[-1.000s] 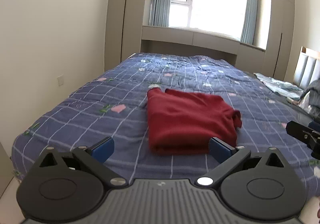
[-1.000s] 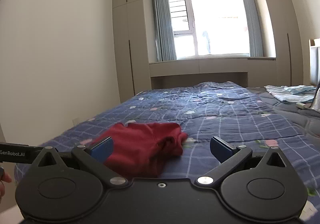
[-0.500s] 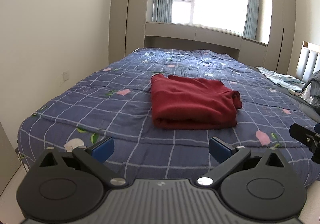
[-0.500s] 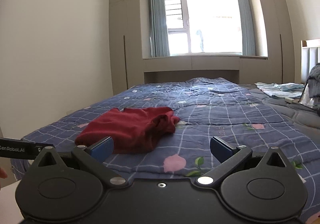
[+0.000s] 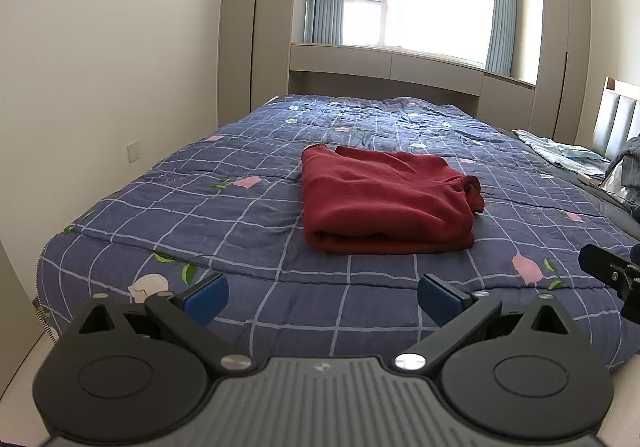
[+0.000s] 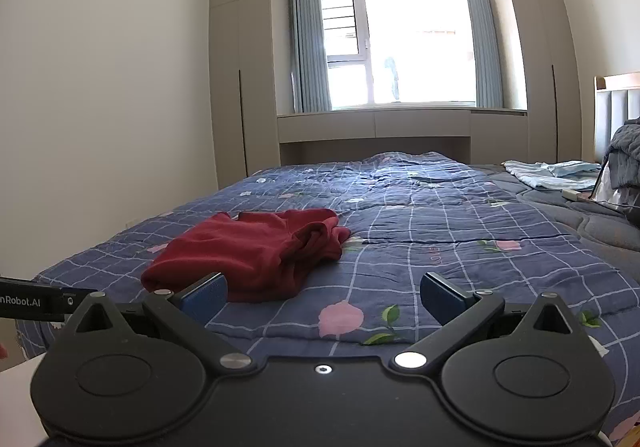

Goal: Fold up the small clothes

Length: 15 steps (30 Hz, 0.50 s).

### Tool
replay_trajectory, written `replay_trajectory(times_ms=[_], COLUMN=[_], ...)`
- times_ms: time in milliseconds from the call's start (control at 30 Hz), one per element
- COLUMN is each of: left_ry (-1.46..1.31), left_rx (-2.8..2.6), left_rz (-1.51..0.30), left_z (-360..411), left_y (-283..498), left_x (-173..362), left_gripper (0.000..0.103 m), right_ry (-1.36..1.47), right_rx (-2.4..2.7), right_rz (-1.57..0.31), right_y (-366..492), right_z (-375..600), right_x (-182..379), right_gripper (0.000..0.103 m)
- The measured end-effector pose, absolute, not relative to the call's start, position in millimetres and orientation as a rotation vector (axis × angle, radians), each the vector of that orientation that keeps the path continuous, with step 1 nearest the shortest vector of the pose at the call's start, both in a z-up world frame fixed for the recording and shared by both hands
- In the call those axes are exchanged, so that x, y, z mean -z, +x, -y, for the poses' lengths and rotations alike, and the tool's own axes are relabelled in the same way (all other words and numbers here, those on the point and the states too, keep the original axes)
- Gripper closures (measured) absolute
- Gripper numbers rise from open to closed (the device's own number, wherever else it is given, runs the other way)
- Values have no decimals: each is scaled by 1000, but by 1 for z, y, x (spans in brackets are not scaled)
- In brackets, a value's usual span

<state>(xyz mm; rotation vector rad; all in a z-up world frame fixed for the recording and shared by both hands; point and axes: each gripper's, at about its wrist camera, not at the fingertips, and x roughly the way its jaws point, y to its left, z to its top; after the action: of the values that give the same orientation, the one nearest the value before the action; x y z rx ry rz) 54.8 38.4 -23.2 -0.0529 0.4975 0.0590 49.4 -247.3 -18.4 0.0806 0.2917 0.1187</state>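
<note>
A dark red garment (image 5: 384,199) lies folded into a rough rectangle on the blue checked quilt (image 5: 240,215); it also shows in the right wrist view (image 6: 256,251), left of centre. My left gripper (image 5: 322,295) is open and empty, held back over the bed's near edge, well short of the garment. My right gripper (image 6: 322,297) is open and empty, also back from the garment and to its right. The tip of the right gripper (image 5: 612,275) shows at the right edge of the left wrist view.
A light blue cloth (image 6: 552,171) and a grey bundle (image 6: 628,151) lie at the far right by the headboard (image 5: 616,119). Wardrobes (image 6: 240,87) and a window (image 6: 400,43) stand behind the bed. A wall (image 5: 100,87) is to the left.
Both grippers have drawn back from the folded garment toward the bed's near edge; the garment now looks smaller and farther away. It has not moved.
</note>
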Motion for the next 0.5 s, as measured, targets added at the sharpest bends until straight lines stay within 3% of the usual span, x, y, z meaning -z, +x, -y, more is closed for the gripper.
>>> replay_trajectory(times_ms=[500], left_ry=[-51], left_rx=[-59], left_rz=[-498], left_z=[-38], left_y=[55], left_x=[23], left_gripper=[0], right_ry=[71], right_rx=[-124], right_rz=[-294], right_y=[49], right_z=[246], right_x=[19], right_gripper=[1])
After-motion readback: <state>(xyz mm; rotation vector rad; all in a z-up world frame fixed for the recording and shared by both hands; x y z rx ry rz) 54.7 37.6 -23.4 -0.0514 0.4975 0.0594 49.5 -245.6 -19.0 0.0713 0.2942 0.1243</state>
